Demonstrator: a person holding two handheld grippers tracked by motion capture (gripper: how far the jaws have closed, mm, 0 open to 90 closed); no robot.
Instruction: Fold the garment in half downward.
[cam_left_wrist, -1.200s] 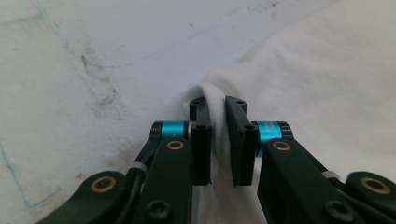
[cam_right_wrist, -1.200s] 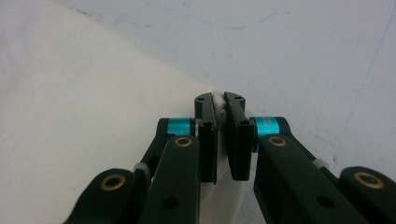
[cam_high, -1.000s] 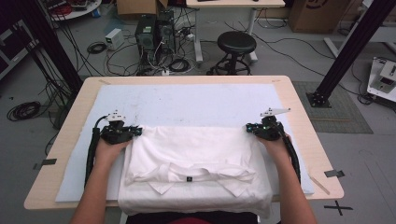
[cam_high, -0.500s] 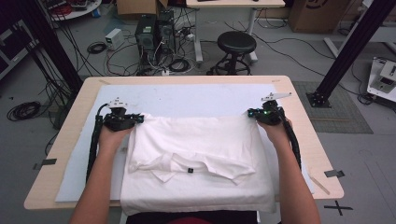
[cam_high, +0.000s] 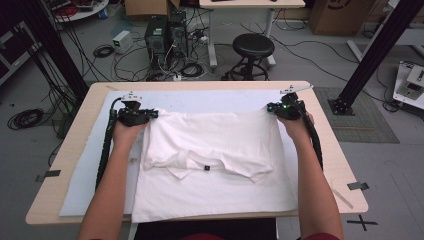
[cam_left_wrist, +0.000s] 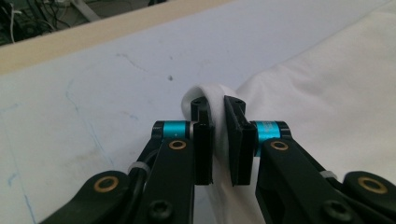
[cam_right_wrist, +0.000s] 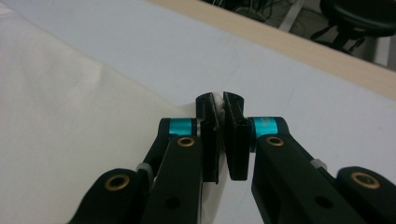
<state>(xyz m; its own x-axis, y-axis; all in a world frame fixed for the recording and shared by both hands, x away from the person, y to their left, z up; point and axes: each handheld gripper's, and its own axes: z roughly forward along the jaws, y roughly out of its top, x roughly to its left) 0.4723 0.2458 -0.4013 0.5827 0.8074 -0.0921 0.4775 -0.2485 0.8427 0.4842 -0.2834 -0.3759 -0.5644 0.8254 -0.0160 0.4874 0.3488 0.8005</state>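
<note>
Looking down in the high view, a white T-shirt (cam_high: 215, 165) lies folded over itself at the centre of the frame, on a pale blue mat (cam_high: 210, 100) covering the bench (cam_high: 345, 165). Left hand-held gripper (cam_high: 150, 114) sits at the shirt's upper-left corner, right hand-held gripper (cam_high: 273, 108) at its upper-right corner. A black stool (cam_high: 253, 47) stands on the floor beyond, upper centre.

Left gripper view: left hand-held gripper (cam_left_wrist: 218, 135) jaws pinched on a loop of white T-shirt (cam_left_wrist: 327, 93) cloth at frame centre.

Right gripper view: right hand-held gripper (cam_right_wrist: 219, 135) jaws closed on the white T-shirt (cam_right_wrist: 60, 107) edge, cloth spreading to the left.
</note>
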